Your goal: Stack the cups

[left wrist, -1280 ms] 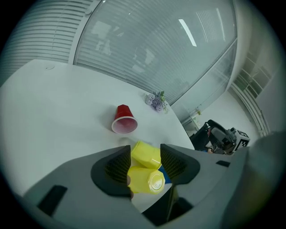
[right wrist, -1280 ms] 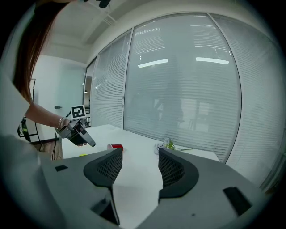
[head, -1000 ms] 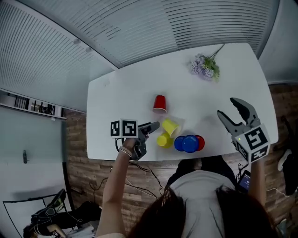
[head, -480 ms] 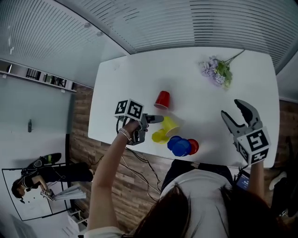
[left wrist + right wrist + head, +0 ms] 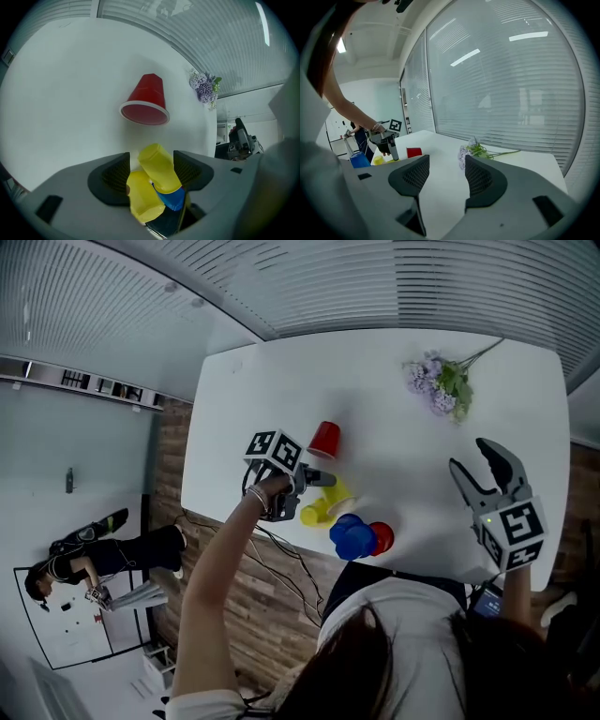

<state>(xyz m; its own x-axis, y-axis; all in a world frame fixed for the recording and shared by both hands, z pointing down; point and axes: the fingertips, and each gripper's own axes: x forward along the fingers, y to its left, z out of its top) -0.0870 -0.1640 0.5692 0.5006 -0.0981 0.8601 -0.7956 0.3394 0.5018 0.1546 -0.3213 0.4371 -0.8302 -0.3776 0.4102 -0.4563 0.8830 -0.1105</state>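
Your left gripper (image 5: 317,480) points down at the tabletop (image 5: 394,371) near its front edge, jaws wide and just been opening, w/ two yellow cups (image 5: 158,168) lying between them, not clamped. A red cup (image 5: 324,440) lies on its side just beyond; blue cups (image 5: 352,536) sit beside the yellow ones. Your right gripper (image 5: 472,457) hangs over the right end, jaws apart, nothing btwn them

A white table (image 5: 56,93) is spreading out below and ahead of the left gripper's (image 5: 151,159) jaws. Slatted window blinds (image 5: 511,93) are filling the wall beyond the right gripper's (image 5: 445,161) jaws, with bright light strips (image 5: 464,57) showing on the glass. Wood-plank flooring (image 5: 171,465) is showing behind the left jaws, past the table's edge.
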